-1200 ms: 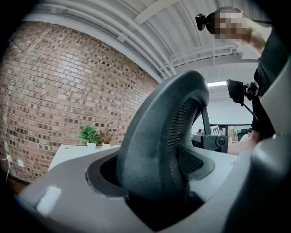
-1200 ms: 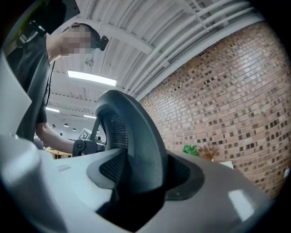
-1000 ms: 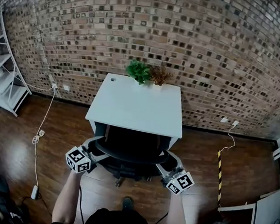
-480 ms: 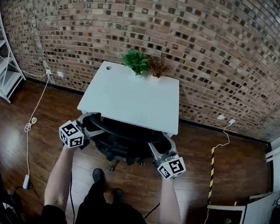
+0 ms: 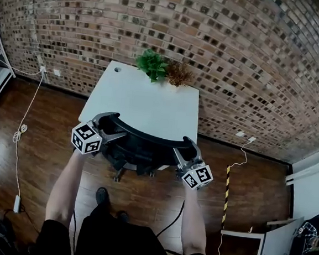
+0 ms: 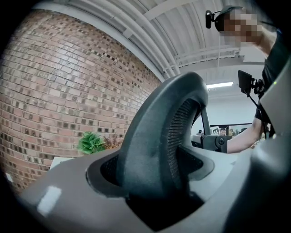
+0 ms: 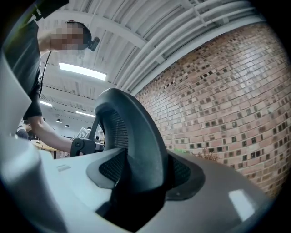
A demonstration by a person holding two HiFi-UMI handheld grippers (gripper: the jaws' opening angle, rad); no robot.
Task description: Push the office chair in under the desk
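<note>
I have the office chair [image 5: 142,148] in the middle of the head view, its seat mostly under the near edge of the white desk [image 5: 145,98] and its curved black backrest [image 5: 147,135] lying just in front of that edge. A caster leg pokes out below it, toward the lower middle of the frame.

My left gripper [image 5: 106,123] sits at the left end of the backrest and my right gripper [image 5: 183,149] at the right end. In the left gripper view the dark rim and mesh of the backrest fill the gap between the jaws, which stand wide and are pinched onto it. The right gripper view shows the same: the jaws are spread wide around the rim and pressed against it.

The desk stands against the brick wall [image 5: 243,54] across the top of the frame. A green plant [image 5: 151,64] and a dry brown plant [image 5: 179,73] sit side by side at its far edge. A white cable [image 5: 23,130] trails over the wooden floor [image 5: 49,114] at the left, and a strip of yellow-and-black tape [image 5: 226,186] lies at the right. My arms reach up from the bottom of the frame to both grippers.
</note>
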